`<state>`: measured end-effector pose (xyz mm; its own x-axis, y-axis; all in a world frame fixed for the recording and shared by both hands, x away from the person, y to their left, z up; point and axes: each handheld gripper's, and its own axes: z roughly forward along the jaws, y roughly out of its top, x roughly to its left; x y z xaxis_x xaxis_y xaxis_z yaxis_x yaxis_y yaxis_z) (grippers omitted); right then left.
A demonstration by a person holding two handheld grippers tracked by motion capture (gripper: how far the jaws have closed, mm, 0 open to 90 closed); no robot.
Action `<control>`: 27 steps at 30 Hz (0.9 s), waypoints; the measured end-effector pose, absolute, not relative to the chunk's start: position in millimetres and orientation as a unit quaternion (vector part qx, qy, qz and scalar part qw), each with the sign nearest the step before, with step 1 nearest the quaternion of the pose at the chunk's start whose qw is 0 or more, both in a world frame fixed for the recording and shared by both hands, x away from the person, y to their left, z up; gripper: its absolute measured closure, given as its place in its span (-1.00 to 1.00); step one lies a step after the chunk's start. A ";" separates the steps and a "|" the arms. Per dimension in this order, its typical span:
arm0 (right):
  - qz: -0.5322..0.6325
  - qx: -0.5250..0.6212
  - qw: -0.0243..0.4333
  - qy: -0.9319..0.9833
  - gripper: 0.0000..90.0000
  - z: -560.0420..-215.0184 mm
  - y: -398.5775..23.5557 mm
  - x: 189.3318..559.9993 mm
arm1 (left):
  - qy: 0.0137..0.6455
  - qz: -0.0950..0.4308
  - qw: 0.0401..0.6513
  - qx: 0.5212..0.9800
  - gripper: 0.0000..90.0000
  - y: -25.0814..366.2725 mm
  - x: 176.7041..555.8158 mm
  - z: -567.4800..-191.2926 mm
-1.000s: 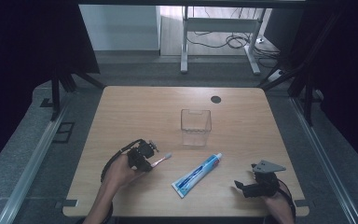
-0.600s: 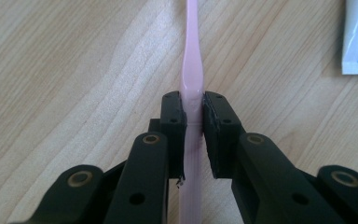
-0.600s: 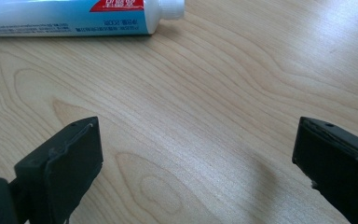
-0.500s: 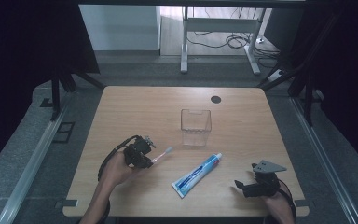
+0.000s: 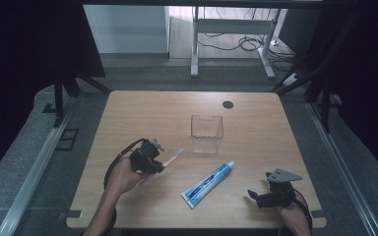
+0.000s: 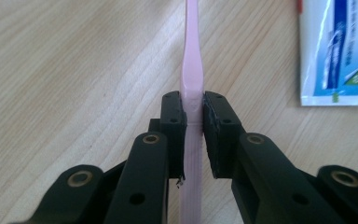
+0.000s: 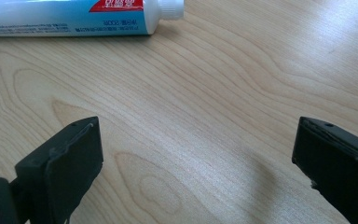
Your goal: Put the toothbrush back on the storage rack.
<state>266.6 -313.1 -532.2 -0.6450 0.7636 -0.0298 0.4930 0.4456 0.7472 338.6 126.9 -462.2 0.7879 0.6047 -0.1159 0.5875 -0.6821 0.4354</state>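
Pink toothbrush [image 6: 192,70] sits clamped by its handle between the closed fingers of the left gripper [image 5: 153,162], over the desk [image 5: 142,113], its head pointing toward the clear cup [image 5: 207,133]. Right gripper [image 5: 263,197] rests near the toothpaste tube [image 5: 208,184], fingers spread wide and holding nothing.

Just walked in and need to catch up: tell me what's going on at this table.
A person works at a light wooden table with a gripper in each hand. The left gripper is shut on the handle of a pink plastic toothbrush, whose head points toward a clear plastic square cup. The right gripper rests open near the table's front right corner, holding nothing. A blue-and-white toothpaste tube lies flat between the two grippers.
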 end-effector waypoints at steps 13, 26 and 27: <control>0.367 0.379 0.185 0.829 -0.96 -531.5 -313.3 266.4 | 0.320 0.037 0.267 0.908 0.75 126.6 342.5 -436.4; 0.374 0.377 0.186 0.827 -0.96 -530.9 -313.5 266.2 | 0.311 0.052 0.297 0.901 0.75 115.4 348.3 -416.0; 0.374 0.377 0.185 0.827 -0.97 -530.9 -313.5 266.3 | 0.311 0.054 0.299 0.900 0.75 114.6 349.1 -414.9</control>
<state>266.3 -313.5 -530.9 -0.6473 0.7618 -0.0241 0.4845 0.4357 0.7586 349.1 114.6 -414.9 0.8003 0.5929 -0.0894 0.5284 -0.6269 0.5726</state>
